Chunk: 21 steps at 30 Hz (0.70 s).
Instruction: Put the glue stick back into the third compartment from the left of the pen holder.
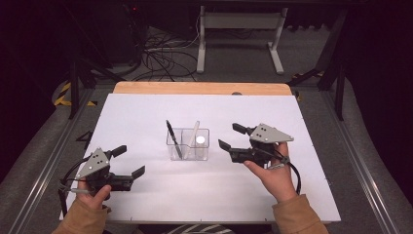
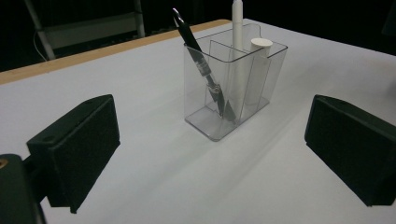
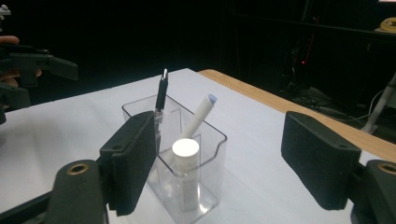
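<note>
My right gripper has its two black jaws spread wide with nothing between the pads, just beside the clear plastic divided pen holder at the middle of the white table top. Seen from that gripper, the holder sits low between the jaws, untouched. My left gripper is equally wide and empty, well apart from the holder, near the table's front left corner. Inside the holder, a black pen leans in one compartment, a slim white pen in another, and a short white capped cylinder stands upright. I cannot make out their lower ends through the plastic.
</note>
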Each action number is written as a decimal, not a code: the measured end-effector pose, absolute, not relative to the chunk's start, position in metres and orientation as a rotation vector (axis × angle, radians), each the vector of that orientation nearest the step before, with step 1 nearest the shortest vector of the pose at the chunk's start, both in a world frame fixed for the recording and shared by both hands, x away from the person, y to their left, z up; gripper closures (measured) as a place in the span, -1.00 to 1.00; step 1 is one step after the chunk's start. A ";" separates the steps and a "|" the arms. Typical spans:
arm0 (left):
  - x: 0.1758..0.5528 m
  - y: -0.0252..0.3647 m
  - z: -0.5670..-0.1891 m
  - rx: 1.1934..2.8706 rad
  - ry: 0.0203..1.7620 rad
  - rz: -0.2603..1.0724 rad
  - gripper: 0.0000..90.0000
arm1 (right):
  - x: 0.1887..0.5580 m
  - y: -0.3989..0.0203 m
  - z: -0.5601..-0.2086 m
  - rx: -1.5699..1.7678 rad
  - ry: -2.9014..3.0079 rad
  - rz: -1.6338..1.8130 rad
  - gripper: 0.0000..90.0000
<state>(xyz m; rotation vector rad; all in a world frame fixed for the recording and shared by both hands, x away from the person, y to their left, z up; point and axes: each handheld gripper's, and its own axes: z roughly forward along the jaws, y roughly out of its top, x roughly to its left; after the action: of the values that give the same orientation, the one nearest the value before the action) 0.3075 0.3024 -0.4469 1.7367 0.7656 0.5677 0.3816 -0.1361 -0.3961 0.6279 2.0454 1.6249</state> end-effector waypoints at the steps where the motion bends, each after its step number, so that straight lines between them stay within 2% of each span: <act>1: 0.307 0.302 -0.447 1.736 0.765 0.568 -0.91 | 0.381 -0.139 -0.397 0.632 2.045 1.624 -0.40; 21: 0.304 0.305 -0.448 1.762 0.749 0.607 -0.91 | 0.366 -0.191 -0.441 0.692 2.055 1.551 -0.40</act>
<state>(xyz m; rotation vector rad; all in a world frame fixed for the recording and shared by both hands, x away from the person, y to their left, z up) 0.3044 0.3051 -0.4480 1.7622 0.7493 0.6074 0.3664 -0.1906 -0.4406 0.6917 2.0549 1.5512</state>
